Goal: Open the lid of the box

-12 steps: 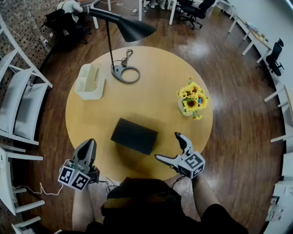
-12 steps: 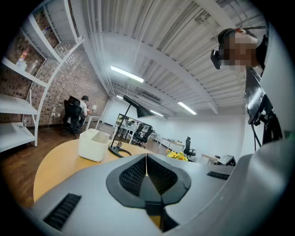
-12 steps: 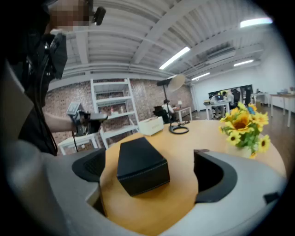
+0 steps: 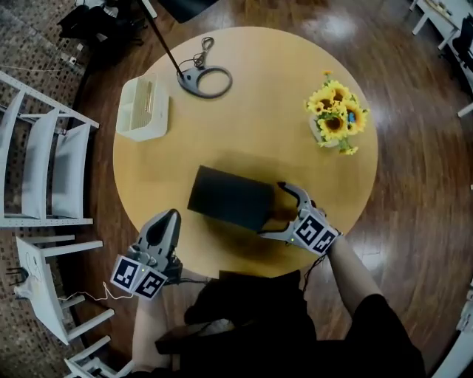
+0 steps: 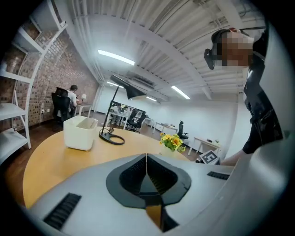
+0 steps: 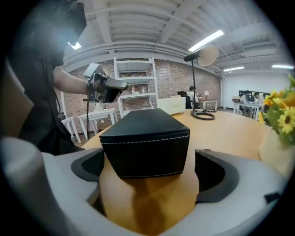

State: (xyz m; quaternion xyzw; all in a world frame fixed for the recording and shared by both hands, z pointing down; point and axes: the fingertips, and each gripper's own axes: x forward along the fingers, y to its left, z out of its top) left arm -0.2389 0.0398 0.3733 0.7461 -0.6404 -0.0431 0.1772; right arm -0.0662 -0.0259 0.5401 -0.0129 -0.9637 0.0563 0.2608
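Black box (image 4: 230,198) sits shut on the table's (image 4: 259,111) near side, head view. Left gripper view: our left gripper (image 5: 146,159) is closed, empty. Right gripper view: our right gripper (image 6: 148,166) gapes around the box; we see its lid down, everything left.

The right gripper (image 4: 271,210) has come forward from beside the box (image 4: 229,198) - its wide-apart jaws now straddle the box's right end, a gap on each side (no pad pressing). The left gripper (image 4: 171,215) shows a little nearer the box's left corner. The head view has tipped down - the lamp's shade (image 4: 185,6) is cut off at the top edge.
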